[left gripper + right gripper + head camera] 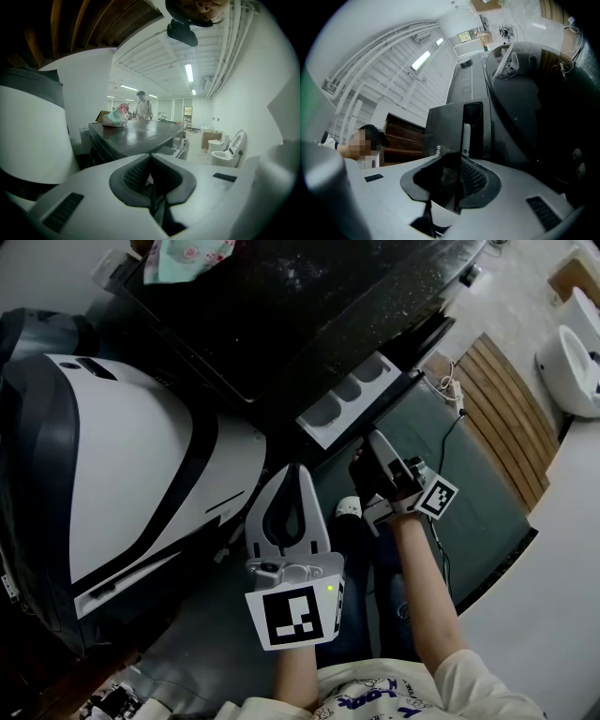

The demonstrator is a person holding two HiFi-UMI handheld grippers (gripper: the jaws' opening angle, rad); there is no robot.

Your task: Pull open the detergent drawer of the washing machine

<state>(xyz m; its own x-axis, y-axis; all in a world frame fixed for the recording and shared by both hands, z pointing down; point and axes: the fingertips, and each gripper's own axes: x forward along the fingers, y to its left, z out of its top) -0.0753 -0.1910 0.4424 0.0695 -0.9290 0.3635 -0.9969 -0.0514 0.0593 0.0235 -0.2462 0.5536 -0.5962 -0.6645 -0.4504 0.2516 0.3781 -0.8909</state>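
The washing machine (309, 306) has a dark glossy top. Its detergent drawer (349, 397) stands pulled out, and its white compartments show from above. My right gripper (371, 442) is shut on the lower edge of the drawer's dark front panel (398, 401). In the right gripper view that panel (447, 129) sits between the ribbed pads, at the right gripper (452, 161). My left gripper (297, 472) hangs lower, in front of the machine and apart from the drawer. Its fingertips meet with nothing between them. The left gripper (150, 159) looks across the machine's top (136, 133).
A large white and dark appliance (122, 456) stands close at the left. A patterned bag (187, 254) lies on the machine's top. A green mat (469, 502), wooden slats (506, 409) and a cable (457, 395) lie on the floor. A white toilet (572, 362) stands at the right.
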